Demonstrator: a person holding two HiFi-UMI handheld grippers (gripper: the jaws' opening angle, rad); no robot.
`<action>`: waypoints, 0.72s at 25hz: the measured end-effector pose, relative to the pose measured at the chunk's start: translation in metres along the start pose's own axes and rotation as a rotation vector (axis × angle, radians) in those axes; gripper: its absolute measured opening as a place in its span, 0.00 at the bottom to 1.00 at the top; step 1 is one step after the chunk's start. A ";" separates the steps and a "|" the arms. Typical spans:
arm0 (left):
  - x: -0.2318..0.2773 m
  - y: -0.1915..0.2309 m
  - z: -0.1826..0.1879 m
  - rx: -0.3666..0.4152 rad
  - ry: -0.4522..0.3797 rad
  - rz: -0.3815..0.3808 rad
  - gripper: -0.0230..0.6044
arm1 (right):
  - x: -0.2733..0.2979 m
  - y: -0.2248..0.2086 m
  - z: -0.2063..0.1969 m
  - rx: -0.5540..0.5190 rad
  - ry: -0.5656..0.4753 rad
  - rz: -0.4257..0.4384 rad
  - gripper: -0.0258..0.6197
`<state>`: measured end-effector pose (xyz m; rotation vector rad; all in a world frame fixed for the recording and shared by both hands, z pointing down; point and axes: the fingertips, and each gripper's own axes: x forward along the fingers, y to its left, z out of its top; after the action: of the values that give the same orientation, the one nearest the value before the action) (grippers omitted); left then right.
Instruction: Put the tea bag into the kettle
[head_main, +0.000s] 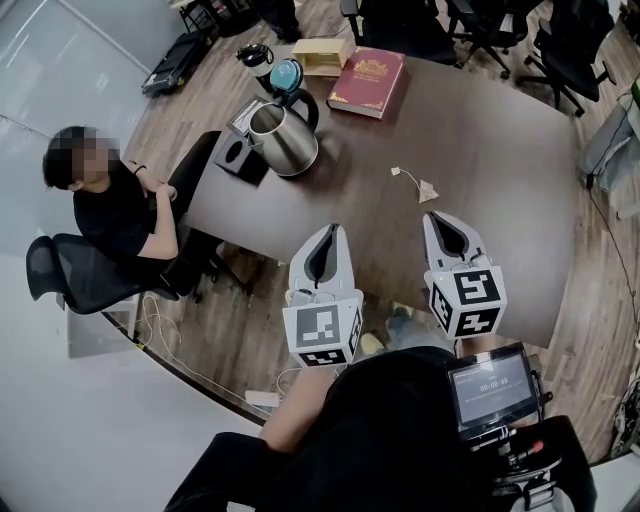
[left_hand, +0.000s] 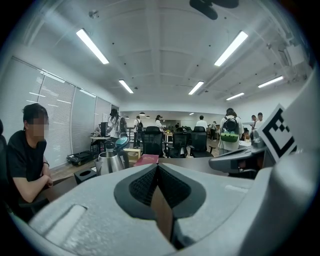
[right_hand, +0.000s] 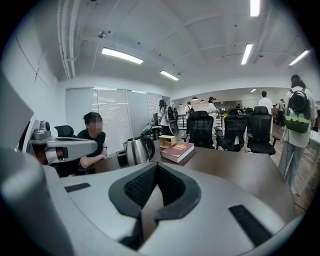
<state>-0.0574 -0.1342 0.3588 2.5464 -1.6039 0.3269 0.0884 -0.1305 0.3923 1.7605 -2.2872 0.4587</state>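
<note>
The steel kettle stands with its top open at the far left of the brown table. A small white tea bag lies on the table with its string trailing left. My right gripper is shut and empty, its tips just short of the tea bag. My left gripper is also shut and empty, near the table's front edge. The kettle appears far ahead in the left gripper view, and the kettle shows ahead to the left in the right gripper view. Neither gripper view shows the tea bag.
A red book, a pale box and a teal-topped container sit behind the kettle. A black box lies beside it. A person in black sits at the table's left end. Office chairs stand beyond.
</note>
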 end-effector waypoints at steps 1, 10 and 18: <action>0.004 0.000 0.000 0.001 0.003 0.001 0.05 | 0.004 -0.003 0.001 0.002 0.002 0.001 0.05; 0.043 -0.007 0.010 0.010 0.021 -0.005 0.05 | 0.031 -0.033 0.003 0.019 0.025 0.006 0.05; 0.073 -0.015 0.013 0.026 0.042 -0.002 0.05 | 0.051 -0.074 -0.010 0.031 0.062 -0.015 0.05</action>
<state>-0.0121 -0.1945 0.3642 2.5428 -1.5923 0.4011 0.1462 -0.1901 0.4280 1.7506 -2.2353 0.5414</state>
